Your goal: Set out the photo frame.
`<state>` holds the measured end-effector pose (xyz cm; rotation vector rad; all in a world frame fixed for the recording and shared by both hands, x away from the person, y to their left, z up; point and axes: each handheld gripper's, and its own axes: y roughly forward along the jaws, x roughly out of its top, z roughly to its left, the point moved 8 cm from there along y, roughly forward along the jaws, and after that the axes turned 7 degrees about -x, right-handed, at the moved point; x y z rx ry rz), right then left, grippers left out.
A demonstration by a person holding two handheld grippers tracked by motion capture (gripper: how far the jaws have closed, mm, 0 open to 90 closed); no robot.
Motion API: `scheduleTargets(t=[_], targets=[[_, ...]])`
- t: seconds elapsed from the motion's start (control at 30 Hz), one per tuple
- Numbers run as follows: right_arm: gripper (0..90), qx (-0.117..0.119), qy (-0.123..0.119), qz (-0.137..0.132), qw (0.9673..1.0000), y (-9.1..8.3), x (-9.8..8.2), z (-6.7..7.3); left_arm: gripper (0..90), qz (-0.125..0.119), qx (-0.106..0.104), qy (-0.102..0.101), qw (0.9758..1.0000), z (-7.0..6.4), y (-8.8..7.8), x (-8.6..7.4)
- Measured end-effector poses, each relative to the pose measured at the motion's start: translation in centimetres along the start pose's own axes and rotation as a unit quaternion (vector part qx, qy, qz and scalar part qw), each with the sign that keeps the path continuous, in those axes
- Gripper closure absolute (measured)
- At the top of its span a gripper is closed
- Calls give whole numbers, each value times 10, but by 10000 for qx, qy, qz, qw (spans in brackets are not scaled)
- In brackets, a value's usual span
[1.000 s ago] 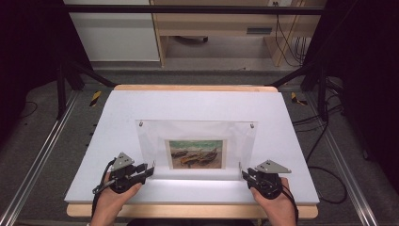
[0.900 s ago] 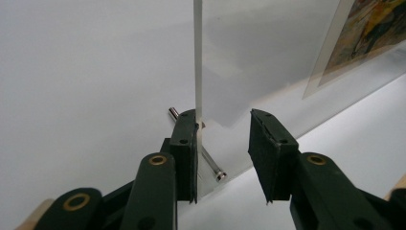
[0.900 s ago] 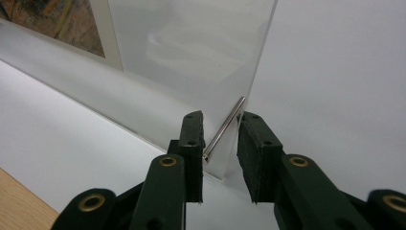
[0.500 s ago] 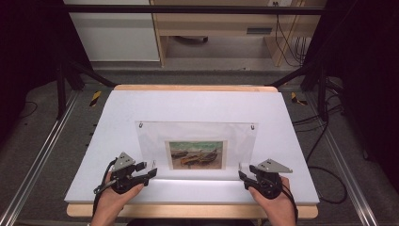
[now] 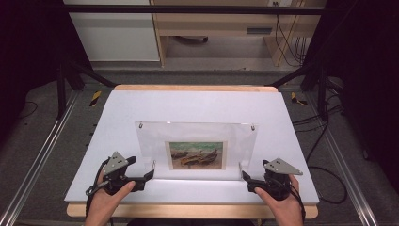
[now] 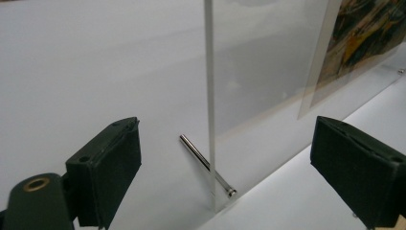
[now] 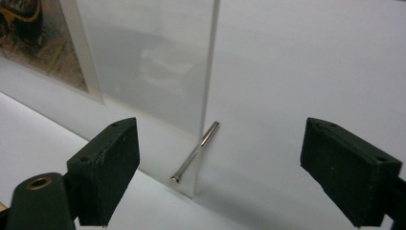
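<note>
One acrylic frame (image 5: 195,149), one picture (image 5: 195,155), two hand-held grippers: left hand-held gripper (image 5: 149,175), right hand-held gripper (image 5: 245,178).

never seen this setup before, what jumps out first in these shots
A clear acrylic picture frame stands upright mid-table on the white tabletop, with a small painting of boats inside it. The left claw and right claw sit open at its two lower corners, each edge between the jaws. A thin metal pin pokes through the panel's base at each end.

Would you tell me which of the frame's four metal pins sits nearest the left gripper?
The bottom-left pin, passing through the acrylic frame at its lower corner beside the left gripper; the other three sit farther away at the remaining corners.
</note>
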<state>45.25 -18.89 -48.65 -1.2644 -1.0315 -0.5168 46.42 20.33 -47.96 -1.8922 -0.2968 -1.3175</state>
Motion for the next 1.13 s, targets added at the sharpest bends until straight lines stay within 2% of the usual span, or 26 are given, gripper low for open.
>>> scheduleTargets(t=[0.23,0.3,0.57,0.7,0.83,0.97,1.03,1.13], targets=[[107,-53,104,-165,9998,-8,0,-17,89,-86,126,21,9999,14,-11,1],[106,-101,128,-182,9997,-10,-1,-22,87,-149,178,-39,9997,18,-14,2],[113,-430,230,-170,9987,-12,-4,-43,71,-86,622,-155,9979,45,-23,-5],[128,-796,218,-105,9965,-11,-7,-57,71,132,987,-93,9950,61,-25,-10],[129,-1159,234,235,9927,-3,-15,-72,71,383,1269,-158,9911,75,-26,-16],[128,-1503,412,584,9861,13,-21,-91,71,586,1467,-196,9872,88,-20,-20],[128,-1533,492,721,9843,21,-22,-94,71,588,1565,-184,9858,92,-17,-18],[134,-1592,378,723,9839,24,-19,-92,70,664,1647,-63,9841,93,-15,-16]])
